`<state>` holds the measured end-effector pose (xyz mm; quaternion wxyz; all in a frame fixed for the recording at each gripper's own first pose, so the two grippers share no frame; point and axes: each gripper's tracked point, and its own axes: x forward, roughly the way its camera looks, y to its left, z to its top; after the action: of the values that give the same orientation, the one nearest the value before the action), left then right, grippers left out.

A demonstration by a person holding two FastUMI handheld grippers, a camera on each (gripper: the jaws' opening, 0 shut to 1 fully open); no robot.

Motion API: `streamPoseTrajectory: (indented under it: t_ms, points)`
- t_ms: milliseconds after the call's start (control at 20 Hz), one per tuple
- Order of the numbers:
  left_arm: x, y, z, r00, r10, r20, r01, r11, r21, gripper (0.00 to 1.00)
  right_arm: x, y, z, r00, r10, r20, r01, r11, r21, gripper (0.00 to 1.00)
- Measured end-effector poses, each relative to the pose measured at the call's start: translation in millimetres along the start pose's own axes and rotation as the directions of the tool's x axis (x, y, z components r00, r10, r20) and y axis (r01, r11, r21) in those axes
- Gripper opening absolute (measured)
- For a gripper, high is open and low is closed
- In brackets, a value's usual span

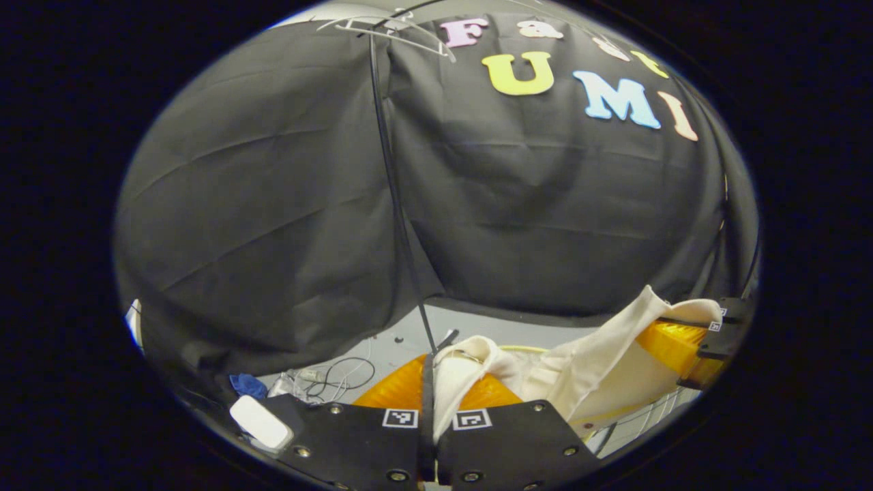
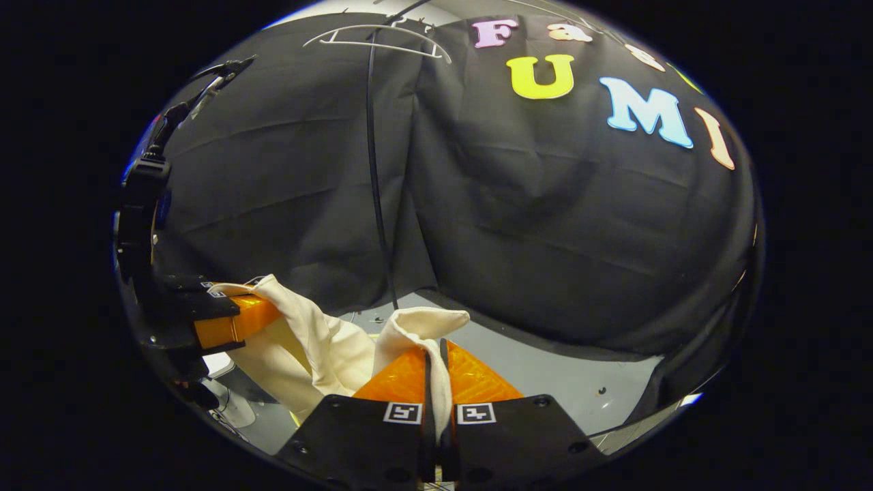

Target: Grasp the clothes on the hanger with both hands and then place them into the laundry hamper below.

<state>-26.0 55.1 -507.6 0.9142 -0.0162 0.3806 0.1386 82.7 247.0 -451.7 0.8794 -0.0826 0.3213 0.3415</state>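
Left gripper: bottom centre, jaws clenched on the cream garment.
Right gripper: bottom centre, jaws pinching the same cloth.
Garment: stretched between both grippers.
Hanger: bare, top of frame.
Fingers' square markers: no readable writing.

The cream garment is soft matt cloth, lightly creased; the thin white wire hanger looks smooth — the grey floor matt, even.

Dim booth, soft light from above, strong fisheye bending at edges, sharp centre, slightly blurred rim
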Motion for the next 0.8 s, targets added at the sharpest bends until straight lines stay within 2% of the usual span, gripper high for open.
streamPoseTrajectory:
  t_ms: [150, 250, 350, 400, 550, 600, 700, 800]
  points:
    - [3, 0, -22, 0.999, -0.031, -0.039, 0.031, 0.999, 0.009, 0.02, 2, 5, -11, 0.999, -0.008, -0.038, 0.009, 1.000, 0.030, 0.06]
    - [-5, -2, -31, 0.996, -0.060, -0.060, 0.060, 0.998, 0.003, 0.39, -2, 9, -18, 0.997, -0.008, -0.074, 0.012, 0.999, 0.047, 0.07]
    - [-15, 5, -27, 0.998, -0.046, -0.047, 0.046, 0.999, 0.009, 0.76, -9, 12, -20, 0.996, -0.005, -0.086, 0.010, 0.998, 0.061, 0.08]
    - [-21, 7, -21, 0.998, -0.040, -0.041, 0.040, 0.999, 0.011, 0.95, -16, 13, -15, 0.997, -0.002, -0.079, 0.007, 0.998, 0.069, 0.26]
    - [-44, 9, 2, 0.999, -0.031, -0.014, 0.031, 0.999, 0.010, 0.95, -34, 11, 1, 0.998, -0.013, -0.054, 0.016, 0.998, 0.068, 0.80]
    - [-52, 10, 12, 0.999, -0.033, 0.000, 0.033, 0.999, 0.012, 0.95, -41, 9, 8, 0.999, -0.022, -0.045, 0.025, 0.997, 0.068, 0.94]
    - [-70, 17, 30, 0.999, -0.027, 0.026, 0.026, 0.999, 0.021, 0.96, -58, 7, 23, 0.999, -0.042, -0.014, 0.043, 0.996, 0.075, 0.99]
    - [-92, 26, 51, 0.997, -0.029, 0.073, 0.027, 0.999, 0.025, 0.96, -78, 7, 42, 0.997, -0.065, 0.031, 0.062, 0.995, 0.082, 0.99]
